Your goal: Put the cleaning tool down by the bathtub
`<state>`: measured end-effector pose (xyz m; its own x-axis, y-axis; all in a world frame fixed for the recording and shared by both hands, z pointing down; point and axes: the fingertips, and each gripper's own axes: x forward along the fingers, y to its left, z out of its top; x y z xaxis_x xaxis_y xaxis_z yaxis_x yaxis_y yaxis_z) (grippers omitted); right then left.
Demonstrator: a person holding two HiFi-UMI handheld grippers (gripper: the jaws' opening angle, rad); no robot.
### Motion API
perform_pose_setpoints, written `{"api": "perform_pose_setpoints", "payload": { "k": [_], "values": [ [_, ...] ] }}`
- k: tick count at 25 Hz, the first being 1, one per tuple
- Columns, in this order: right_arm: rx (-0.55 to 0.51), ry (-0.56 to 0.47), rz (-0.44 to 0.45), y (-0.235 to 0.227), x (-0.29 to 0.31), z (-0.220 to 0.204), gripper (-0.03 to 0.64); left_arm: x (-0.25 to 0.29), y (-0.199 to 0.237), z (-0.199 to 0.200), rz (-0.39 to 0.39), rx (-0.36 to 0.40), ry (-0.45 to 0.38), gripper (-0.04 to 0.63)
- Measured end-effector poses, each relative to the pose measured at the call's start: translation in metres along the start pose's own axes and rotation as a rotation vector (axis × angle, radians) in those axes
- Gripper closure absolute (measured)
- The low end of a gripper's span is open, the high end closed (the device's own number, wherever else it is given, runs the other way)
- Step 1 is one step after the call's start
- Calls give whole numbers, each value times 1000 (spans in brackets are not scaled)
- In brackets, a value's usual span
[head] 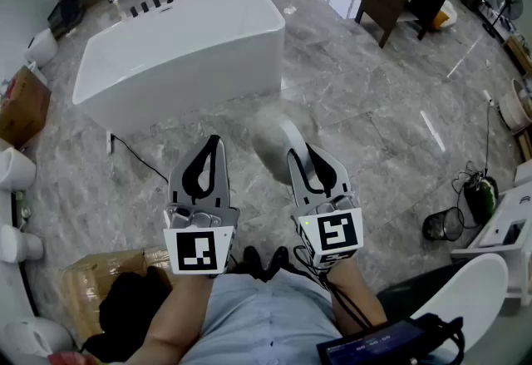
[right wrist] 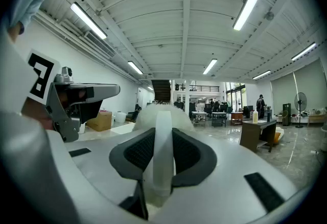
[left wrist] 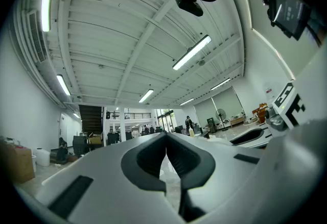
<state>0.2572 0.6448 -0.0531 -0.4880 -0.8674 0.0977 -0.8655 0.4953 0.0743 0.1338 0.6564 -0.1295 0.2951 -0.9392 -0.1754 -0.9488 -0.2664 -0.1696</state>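
While pinched by its flat, smooth white handle between the pads of the right gripper (head: 303,152), held clear of the floor: cleaning tool (head: 277,139), fluffy pale head toward the bathtub (head: 183,47). Open glossy grey marble floor (head: 357,106) between tool and tub's near wall, wider to the right. Just beside, left gripper (head: 213,144), jaws pressed together. Tub white, smooth, round-edged.

Left claw (head: 214,140) closed empty; right claw (head: 301,151) beside it, clamped on cleaning tool (head: 273,141).
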Motion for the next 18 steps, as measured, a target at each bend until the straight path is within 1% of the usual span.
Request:
{"api": "perform_pose_setpoints", "payload": {
  "k": [7, 10, 15, 18],
  "values": [
    [-2, 14, -1, -24, -13, -8, 515, 9, -19, -4, 17, -11, 7, 578],
    [27, 19, -16, -37, -15, -18, 515, 12, -23, -9, 18, -16, 19, 578],
    [44, 54, -67, -62, -4, -34, 514, 18, -5, -30, 50, -18, 69, 578],
    [51, 71, -95, -73, 14, -43, 514, 27, 12, -45, 72, -26, 79, 578]
  ]
}}
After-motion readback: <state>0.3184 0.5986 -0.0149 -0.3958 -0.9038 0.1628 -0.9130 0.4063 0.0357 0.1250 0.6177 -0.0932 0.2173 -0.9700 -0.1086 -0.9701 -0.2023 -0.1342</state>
